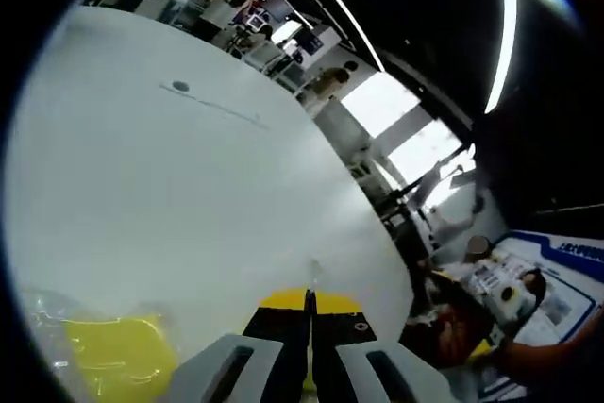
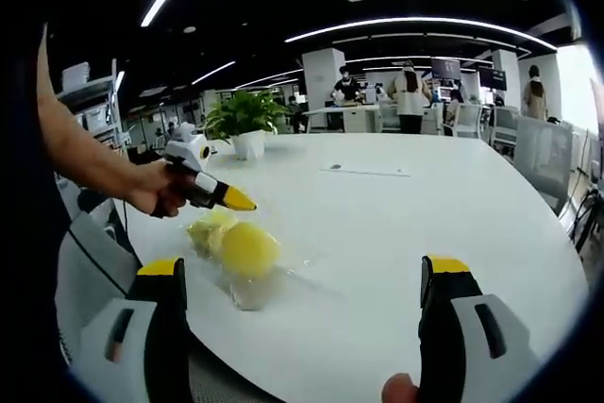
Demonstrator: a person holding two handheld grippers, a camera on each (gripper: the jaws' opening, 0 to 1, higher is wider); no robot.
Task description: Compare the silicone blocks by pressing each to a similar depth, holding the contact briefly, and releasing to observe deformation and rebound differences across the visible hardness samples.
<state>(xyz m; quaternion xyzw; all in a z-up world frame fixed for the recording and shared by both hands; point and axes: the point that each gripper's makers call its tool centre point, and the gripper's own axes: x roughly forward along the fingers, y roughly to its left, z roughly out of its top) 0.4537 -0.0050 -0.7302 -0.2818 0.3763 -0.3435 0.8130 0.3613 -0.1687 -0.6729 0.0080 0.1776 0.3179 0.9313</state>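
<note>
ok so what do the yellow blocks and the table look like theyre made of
Yellow blocks: soft-looking matte silicone or rubber, rounded edges, lying in glossy clear plastic wrap that crinkles and glints. Table: smooth white laminate-like top with a faint sheen; actual material unclear.

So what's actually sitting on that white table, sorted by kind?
Yellow silicone blocks in clear wrap: 2
Potted plant: 1
Total: 3 things on the white table. The left gripper, shut, hovers over the blocks.

No lettering is readable — signs too blurred.
</note>
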